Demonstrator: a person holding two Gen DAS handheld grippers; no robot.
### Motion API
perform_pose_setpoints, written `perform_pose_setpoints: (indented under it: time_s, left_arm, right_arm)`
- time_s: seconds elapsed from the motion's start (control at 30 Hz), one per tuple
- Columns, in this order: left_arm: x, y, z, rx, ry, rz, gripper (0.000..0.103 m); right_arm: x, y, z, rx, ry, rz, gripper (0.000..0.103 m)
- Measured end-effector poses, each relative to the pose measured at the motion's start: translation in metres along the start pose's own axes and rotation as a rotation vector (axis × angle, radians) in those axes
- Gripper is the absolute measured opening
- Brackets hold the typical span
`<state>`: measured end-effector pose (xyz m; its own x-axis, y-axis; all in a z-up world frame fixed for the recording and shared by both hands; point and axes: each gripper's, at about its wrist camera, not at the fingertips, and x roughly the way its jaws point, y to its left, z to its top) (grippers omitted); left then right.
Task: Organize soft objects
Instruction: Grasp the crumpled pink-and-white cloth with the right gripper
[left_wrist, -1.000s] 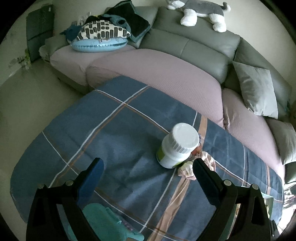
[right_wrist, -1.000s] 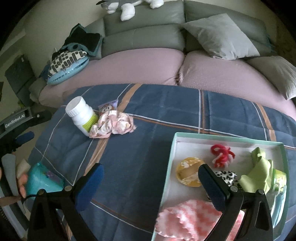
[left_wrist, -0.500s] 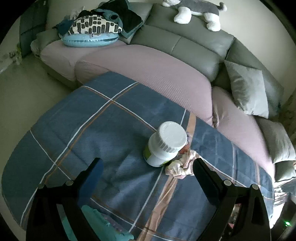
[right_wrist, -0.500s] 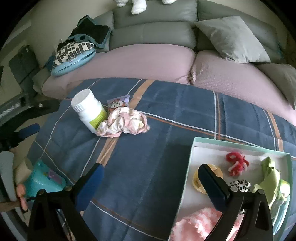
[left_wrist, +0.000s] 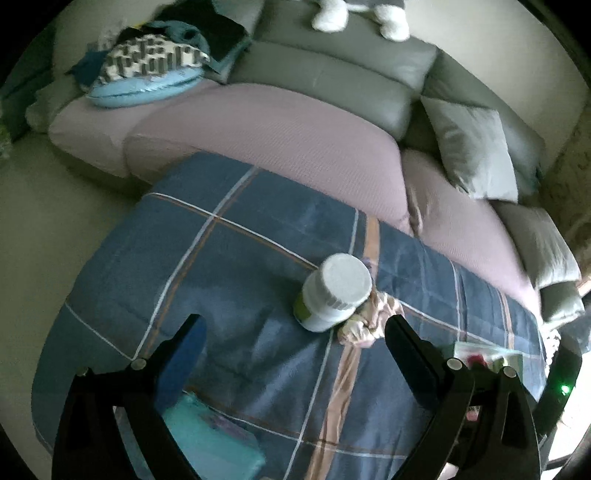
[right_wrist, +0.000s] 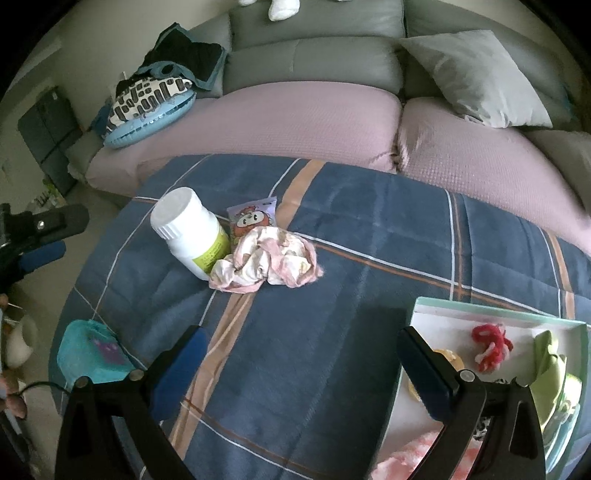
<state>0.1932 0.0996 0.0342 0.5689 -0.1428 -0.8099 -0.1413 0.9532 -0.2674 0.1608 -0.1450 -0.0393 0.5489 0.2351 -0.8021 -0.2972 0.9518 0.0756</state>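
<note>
A crumpled pink and white cloth (right_wrist: 267, 260) lies on the blue plaid cover (right_wrist: 351, 350), against a white bottle (right_wrist: 190, 230); the cloth (left_wrist: 369, 325) shows partly behind the bottle (left_wrist: 334, 295) in the left wrist view. A white tray (right_wrist: 491, 312) at the lower right holds a red yarn piece (right_wrist: 491, 345), a green cloth (right_wrist: 552, 365), a pink fluffy cloth (right_wrist: 410, 458) and other soft items. My right gripper (right_wrist: 301, 365) is open and empty, above the cover in front of the cloth. My left gripper (left_wrist: 293, 350) is open and empty, in front of the bottle.
A small purple snack packet (right_wrist: 253, 218) lies behind the cloth. A teal box (right_wrist: 92, 352) sits at the cover's near left corner. A sofa with pink seat covers (right_wrist: 295, 122), grey cushions (right_wrist: 476, 77) and a patterned pillow (right_wrist: 147, 99) runs along the back.
Both grippers have moved toward the bottle and the cloth. In the right wrist view the tray has slid toward the lower right edge. Both stay open.
</note>
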Motion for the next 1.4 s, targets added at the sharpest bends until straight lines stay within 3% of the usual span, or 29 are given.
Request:
perform_pose_setpoints:
  time_s: [0.27, 0.47, 0.8, 1.1, 1.2, 1.27, 1.4]
  left_arm:
    - [0.017, 0.015, -0.009, -0.094, 0.054, -0.097, 0.097]
    - [0.019, 0.01, -0.018, -0.129, 0.069, -0.093, 0.097]
    - [0.034, 0.0, -0.005, -0.198, 0.079, -0.039, 0.097]
    - [0.047, 0.005, 0.009, -0.256, 0.098, -0.024, 0.097]
    - [0.049, 0.001, 0.016, -0.245, 0.103, -0.024, 0.097]
    - [0.051, -0.002, 0.019, -0.239, 0.11, -0.026, 0.097]
    - [0.055, -0.007, 0.026, -0.22, 0.127, -0.03, 0.097]
  right_arm:
    - [0.019, 0.011, 0.002, -0.002, 0.047, 0.02, 0.103]
    - [0.034, 0.014, 0.012, 0.012, 0.061, 0.046, 0.103]
    - [0.07, 0.014, 0.038, 0.075, 0.094, 0.068, 0.098]
    - [0.1, 0.012, 0.05, 0.114, 0.137, 0.094, 0.079]
    - [0.105, 0.009, 0.051, 0.127, 0.137, 0.107, 0.067]
    - [0.105, 0.006, 0.05, 0.141, 0.135, 0.116, 0.052]
    - [0.104, -0.001, 0.046, 0.164, 0.127, 0.14, 0.041]
